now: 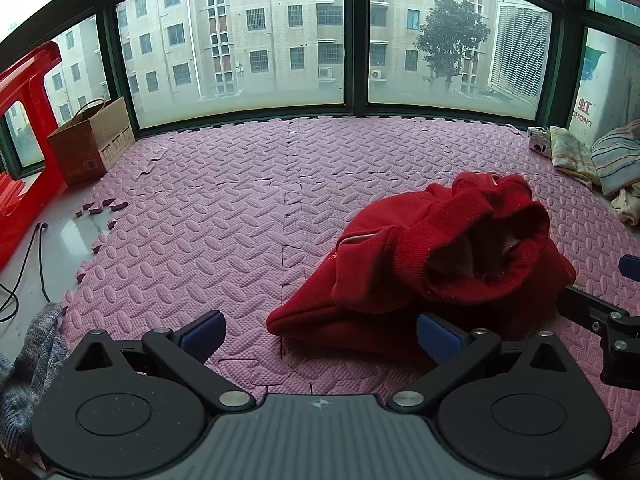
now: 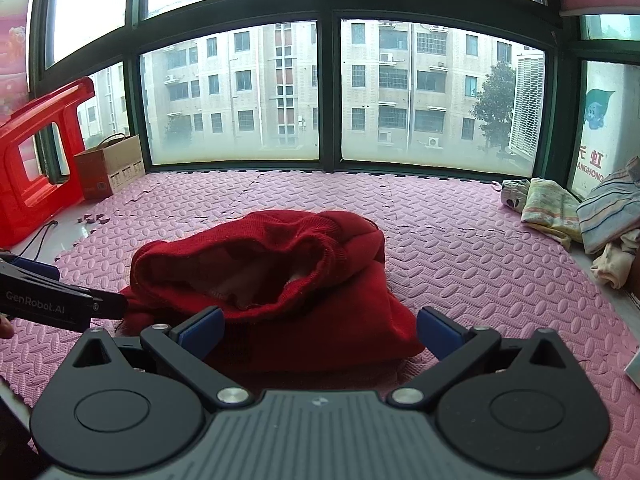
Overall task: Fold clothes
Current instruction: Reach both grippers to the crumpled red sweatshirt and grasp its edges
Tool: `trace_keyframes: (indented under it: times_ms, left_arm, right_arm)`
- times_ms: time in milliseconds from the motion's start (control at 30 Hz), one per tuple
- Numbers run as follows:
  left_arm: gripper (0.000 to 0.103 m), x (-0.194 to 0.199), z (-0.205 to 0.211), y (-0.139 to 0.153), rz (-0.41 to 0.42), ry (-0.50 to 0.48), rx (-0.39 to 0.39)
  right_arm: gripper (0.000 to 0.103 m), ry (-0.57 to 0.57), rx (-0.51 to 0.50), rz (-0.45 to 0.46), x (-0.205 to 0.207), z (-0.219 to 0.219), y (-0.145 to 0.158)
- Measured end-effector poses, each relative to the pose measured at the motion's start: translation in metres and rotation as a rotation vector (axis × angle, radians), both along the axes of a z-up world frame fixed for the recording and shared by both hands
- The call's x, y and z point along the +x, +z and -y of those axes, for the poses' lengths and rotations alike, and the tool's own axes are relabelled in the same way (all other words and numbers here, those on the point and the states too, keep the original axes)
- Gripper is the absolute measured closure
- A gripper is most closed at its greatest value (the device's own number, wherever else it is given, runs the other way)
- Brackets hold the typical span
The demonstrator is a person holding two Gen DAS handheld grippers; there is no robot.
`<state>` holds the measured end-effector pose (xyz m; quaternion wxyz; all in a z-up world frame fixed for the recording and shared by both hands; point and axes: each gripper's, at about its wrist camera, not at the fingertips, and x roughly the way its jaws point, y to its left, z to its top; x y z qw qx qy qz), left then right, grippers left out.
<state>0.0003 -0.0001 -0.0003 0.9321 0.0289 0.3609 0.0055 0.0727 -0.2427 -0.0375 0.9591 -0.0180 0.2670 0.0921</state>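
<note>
Two grippers low over pink foam mat (image 1: pixel 224 216). Left gripper (image 1: pixel 320 332) spread wide, holding nothing; red knit sweater (image 1: pixel 432 264) crumpled at its 1 o'clock, hem gaping, pale lining showing. Right gripper (image 2: pixel 320 332) likewise splayed, sweater heaped at 12.

White lettering reading "GenRobot.AI" runs along the black arm of the left tool (image 2: pixel 60 300), seen from the right wrist view. On the white poster behind the right-hand window pane (image 2: pixel 596 160), red Chinese characters stand above red Latin letters that read "ANGHONG", cut off at the window frame; in the left wrist view the same white poster (image 1: pixel 586 114) shows only "GHONG" beneath one red character. The brown cardboard box by the window (image 1: pixel 94 146) carries a barcode label and small printed panels, too small to read.
</note>
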Motion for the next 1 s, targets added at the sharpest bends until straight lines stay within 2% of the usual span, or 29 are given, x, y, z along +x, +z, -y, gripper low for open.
trace_keyframes:
  times_ms: [167,233,467,700,833,1000]
  left_arm:
    - [0.000,-0.004,0.002,-0.005,-0.009,0.005,-0.005]
    - [0.000,-0.011,0.007,-0.004,-0.018,-0.004,-0.006]
    - [0.000,-0.011,0.008,-0.006,-0.072,-0.029,-0.042]
    - [0.000,-0.013,0.011,-0.004,-0.041,-0.017,-0.033]
    - [0.000,-0.011,0.009,-0.003,-0.050,-0.009,-0.062]
    - [0.000,-0.009,0.011,-0.003,-0.060,-0.022,-0.055]
  right_arm:
    - [0.000,0.011,-0.020,-0.008,-0.003,-0.011,-0.002]
    - [0.000,0.024,0.016,-0.001,-0.009,-0.004,-0.002]
    - [0.000,0.043,0.033,-0.044,-0.006,-0.006,-0.004]
    - [0.000,0.050,0.049,-0.067,-0.004,-0.005,-0.006]
    - [0.000,0.053,0.054,-0.084,-0.003,-0.007,-0.009]
    - [0.000,0.064,0.055,-0.102,0.000,-0.007,-0.010]
